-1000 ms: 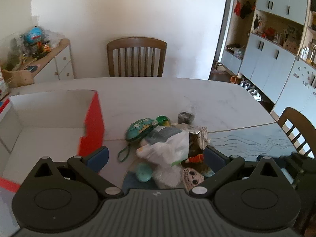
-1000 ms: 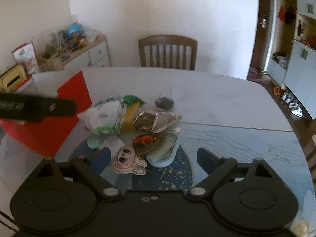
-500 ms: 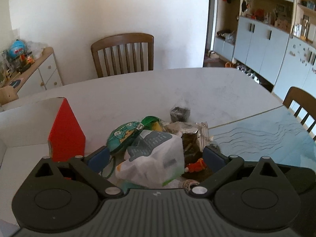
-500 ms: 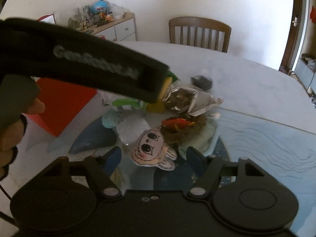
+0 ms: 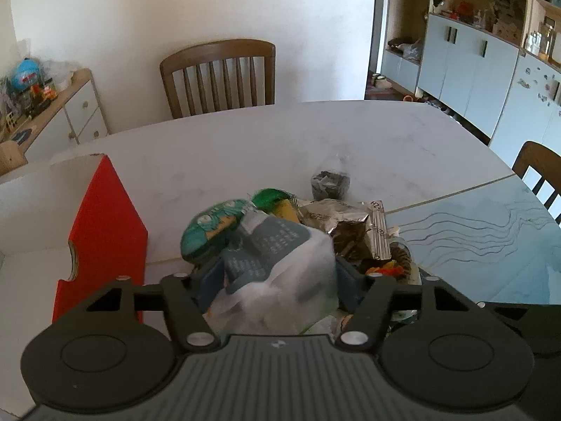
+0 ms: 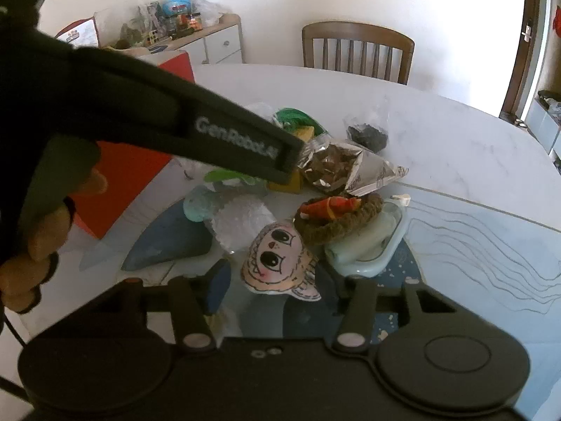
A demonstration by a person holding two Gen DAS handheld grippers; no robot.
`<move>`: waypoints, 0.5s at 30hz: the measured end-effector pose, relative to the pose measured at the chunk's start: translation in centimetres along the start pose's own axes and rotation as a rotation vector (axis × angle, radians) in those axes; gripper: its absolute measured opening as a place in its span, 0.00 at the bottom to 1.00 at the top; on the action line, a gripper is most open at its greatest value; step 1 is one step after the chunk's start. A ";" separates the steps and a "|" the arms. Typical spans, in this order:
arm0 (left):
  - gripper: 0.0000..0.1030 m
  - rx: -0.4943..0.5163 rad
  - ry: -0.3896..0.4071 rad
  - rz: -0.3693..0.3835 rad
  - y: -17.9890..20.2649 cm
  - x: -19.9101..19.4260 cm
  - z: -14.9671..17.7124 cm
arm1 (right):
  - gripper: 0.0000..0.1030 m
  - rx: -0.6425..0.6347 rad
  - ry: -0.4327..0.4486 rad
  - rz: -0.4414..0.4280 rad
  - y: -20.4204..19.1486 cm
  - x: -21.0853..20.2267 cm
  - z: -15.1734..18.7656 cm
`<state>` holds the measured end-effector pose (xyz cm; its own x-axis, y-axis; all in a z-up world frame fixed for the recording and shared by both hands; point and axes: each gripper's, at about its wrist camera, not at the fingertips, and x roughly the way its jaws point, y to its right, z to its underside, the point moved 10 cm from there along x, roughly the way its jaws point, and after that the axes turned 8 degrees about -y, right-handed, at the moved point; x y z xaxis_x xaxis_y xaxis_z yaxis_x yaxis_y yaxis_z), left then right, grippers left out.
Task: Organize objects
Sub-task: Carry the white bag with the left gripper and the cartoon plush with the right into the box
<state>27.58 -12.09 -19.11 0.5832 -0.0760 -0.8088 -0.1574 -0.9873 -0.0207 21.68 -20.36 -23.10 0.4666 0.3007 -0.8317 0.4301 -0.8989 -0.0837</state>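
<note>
Both of my grippers have dropped closer to the pile since a second ago, and their jaws have just been closing. My left gripper point(image 5: 277, 277) now clamps a white plastic bag point(image 5: 280, 273) with grey print; both blue pads press into its sides and the bag bulges between them. The bag sits at the near edge of the pile on the marble table point(image 5: 315, 133), just right of the red and white box point(image 5: 101, 224). Behind it lie a teal pouch point(image 5: 210, 228), a silver foil packet point(image 5: 354, 224) and a small dark bundle point(image 5: 329, 184).

My right gripper point(image 6: 277, 280) has narrowed around a flat cartoon-face toy point(image 6: 277, 263). The toy lies between the pads, but only the left pad shows clearly, so I cannot tell whether they grip it. Beside the toy are a brown braided ring point(image 6: 340, 219) carrying an orange figure point(image 6: 329, 205), resting on a pale dish point(image 6: 371, 245).
</note>
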 end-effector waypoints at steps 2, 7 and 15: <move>0.59 -0.005 -0.002 -0.006 -0.2 0.0 0.1 | 0.46 0.010 -0.009 0.013 0.2 0.3 0.1; 0.48 -0.019 -0.009 -0.014 -0.4 -0.3 0.2 | 0.41 0.029 -0.001 0.007 0.5 0.4 0.3; 0.33 -0.044 -0.020 -0.021 -1.0 -1.4 0.4 | 0.32 0.038 0.009 -0.001 0.8 -1.2 0.4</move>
<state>26.60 -10.95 -18.18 0.5699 -0.0532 -0.8200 -0.1099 -0.9939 -0.0119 21.15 -21.55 -22.36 0.4731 0.3046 -0.8267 0.4014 -0.9098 -0.1056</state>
